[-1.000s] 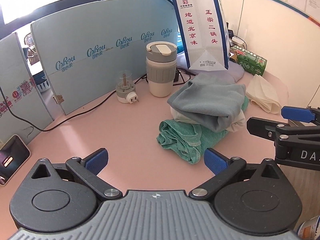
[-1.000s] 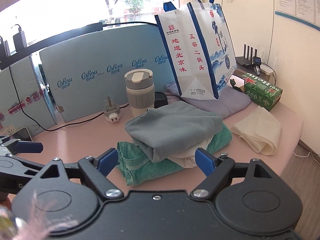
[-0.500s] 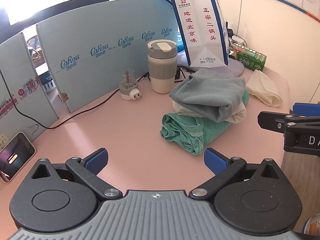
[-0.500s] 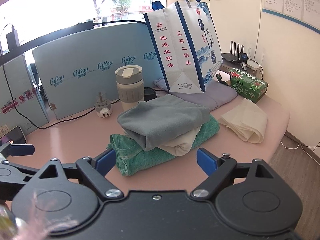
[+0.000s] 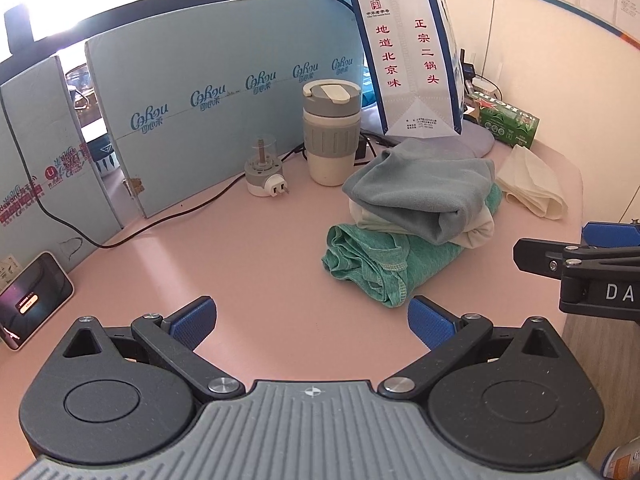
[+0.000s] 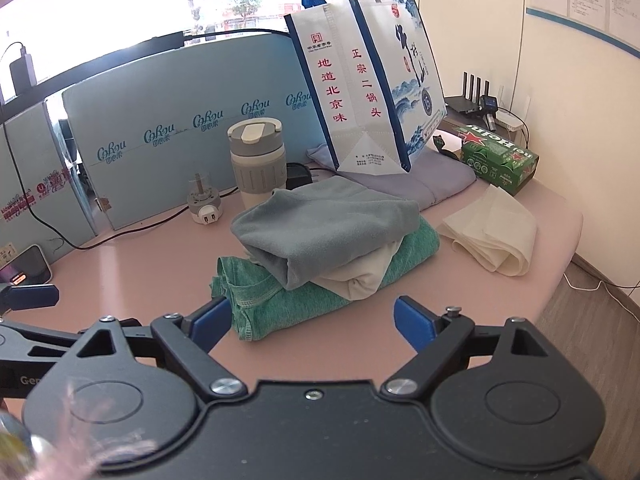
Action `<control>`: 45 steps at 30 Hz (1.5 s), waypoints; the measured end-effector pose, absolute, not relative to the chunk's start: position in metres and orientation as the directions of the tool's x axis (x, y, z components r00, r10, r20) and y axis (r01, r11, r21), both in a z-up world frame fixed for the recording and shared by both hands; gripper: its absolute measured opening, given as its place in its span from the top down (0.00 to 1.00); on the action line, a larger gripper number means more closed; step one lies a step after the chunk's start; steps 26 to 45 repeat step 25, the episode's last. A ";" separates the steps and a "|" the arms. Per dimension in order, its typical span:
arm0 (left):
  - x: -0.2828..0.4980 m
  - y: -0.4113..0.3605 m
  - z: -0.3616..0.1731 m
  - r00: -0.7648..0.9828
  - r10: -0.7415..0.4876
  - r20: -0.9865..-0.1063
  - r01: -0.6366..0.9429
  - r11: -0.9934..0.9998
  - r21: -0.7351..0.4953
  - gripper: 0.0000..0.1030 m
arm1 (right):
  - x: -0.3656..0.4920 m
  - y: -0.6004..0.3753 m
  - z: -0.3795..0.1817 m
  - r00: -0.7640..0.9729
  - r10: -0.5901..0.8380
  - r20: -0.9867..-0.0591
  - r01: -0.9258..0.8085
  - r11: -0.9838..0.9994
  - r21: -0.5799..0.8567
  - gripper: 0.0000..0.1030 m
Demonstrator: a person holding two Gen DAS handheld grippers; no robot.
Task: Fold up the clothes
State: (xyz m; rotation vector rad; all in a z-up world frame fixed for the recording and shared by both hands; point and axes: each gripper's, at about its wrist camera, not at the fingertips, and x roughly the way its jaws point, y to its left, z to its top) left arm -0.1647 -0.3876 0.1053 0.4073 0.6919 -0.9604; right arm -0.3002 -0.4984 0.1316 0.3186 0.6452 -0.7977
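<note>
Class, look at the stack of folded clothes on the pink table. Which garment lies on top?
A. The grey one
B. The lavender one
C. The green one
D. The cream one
A: the grey garment lies on top, over the cream garment, with the green garment at the bottom.

Two low, near wrist views, both facing one clothes pile.
</note>
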 end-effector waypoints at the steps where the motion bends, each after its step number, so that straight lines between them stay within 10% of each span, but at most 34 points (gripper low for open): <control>1: -0.165 -0.387 0.105 0.385 -0.603 -0.698 0.851 0.525 0.016 0.00 | -0.301 -0.498 0.131 0.521 -0.558 -0.645 0.746 0.666 0.027 0.14; 45: -0.167 -0.379 0.102 0.366 -0.595 -0.716 0.836 0.549 -0.028 0.00 | -0.297 -0.501 0.126 0.535 -0.521 -0.666 0.714 0.700 0.026 0.13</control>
